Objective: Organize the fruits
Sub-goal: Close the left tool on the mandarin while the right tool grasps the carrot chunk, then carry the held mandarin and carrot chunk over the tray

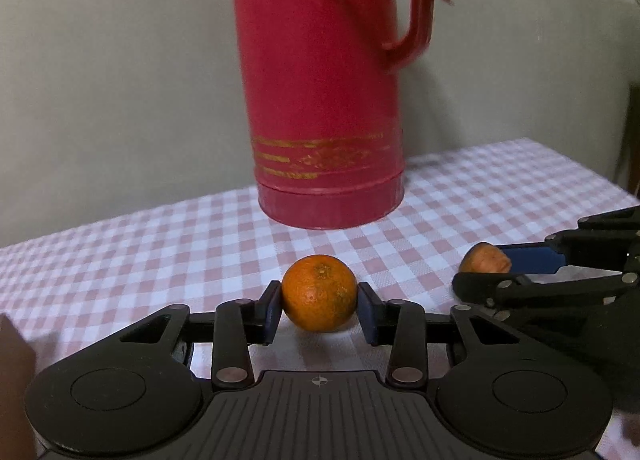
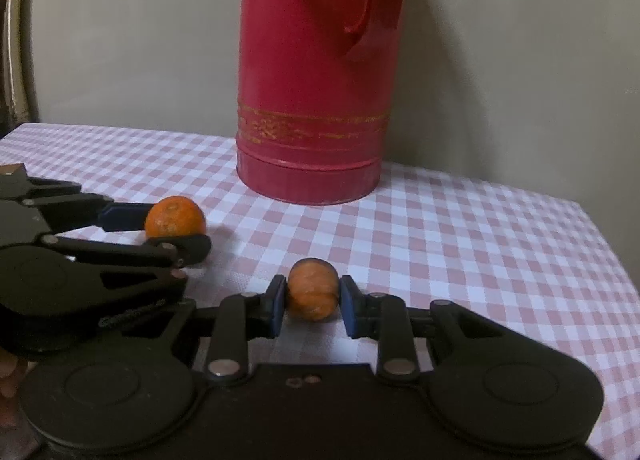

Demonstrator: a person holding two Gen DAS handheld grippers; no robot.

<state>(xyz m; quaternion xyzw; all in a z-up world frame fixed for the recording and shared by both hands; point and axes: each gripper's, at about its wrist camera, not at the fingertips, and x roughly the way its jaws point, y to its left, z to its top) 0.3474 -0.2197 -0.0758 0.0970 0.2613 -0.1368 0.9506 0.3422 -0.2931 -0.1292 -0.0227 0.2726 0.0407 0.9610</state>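
Black plastic gripper bodies fill the bottom of both wrist views, each with two linked fingers ending in blue pads. The left gripper (image 1: 319,302) is closed on a round mandarin orange (image 1: 319,292), a blue pad pressed against each side, the fruit resting on the tablecloth (image 1: 160,252) with its stem dimple facing up. The right gripper (image 2: 313,302) is clamped narrowly on a smaller, wrinkled orange-brown fruit (image 2: 313,294), again with one pad on each side; what kind of fruit it is cannot be told. Both fruits sit on the cloth, side by side, the mandarin to the left of the wrinkled fruit, and the two grippers lie close alongside each other. The cloth is a pink-and-white gingham check covering the table. Farther back, behind the fruits and near the table's rear edge, stands a tall red thermos flask (image 2: 312,100) with faded gold bands near its base and a red handle at the top. Behind it is a plain pale wall (image 1: 120,80).
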